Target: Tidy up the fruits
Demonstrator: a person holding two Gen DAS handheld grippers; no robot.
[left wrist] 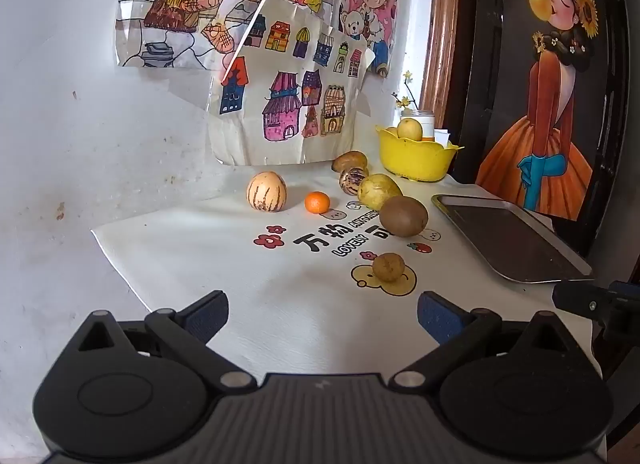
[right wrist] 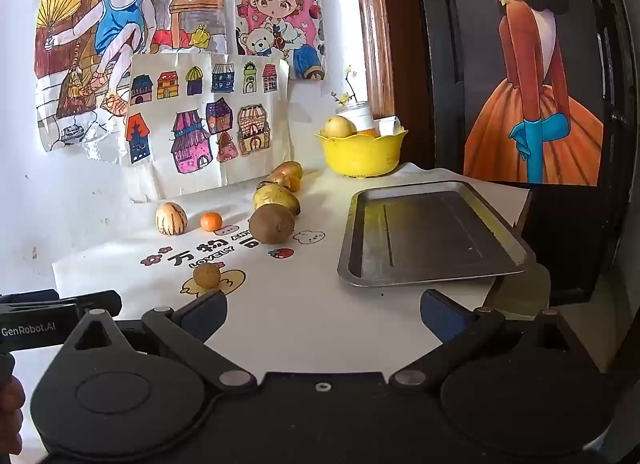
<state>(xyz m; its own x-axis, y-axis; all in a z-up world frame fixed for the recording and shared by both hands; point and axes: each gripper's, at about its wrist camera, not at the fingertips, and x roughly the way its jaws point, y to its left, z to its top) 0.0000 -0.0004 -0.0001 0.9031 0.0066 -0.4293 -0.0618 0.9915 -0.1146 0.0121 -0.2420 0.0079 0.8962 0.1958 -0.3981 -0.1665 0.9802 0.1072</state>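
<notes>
Both the left hand-held gripper [left wrist: 322, 318] and right hand-held gripper [right wrist: 322, 318] gaped empty, fruits [left wrist: 403, 216] loose ahead on the counter [left wrist: 240, 264] left of the tray [right wrist: 432, 232], where a careless nudge could roll them.

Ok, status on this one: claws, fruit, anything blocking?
Left claw and right claw open, empty. Loose fruit on mat: kiwi, small orange, striped melon. Tray bare. Nothing blocking.
</notes>
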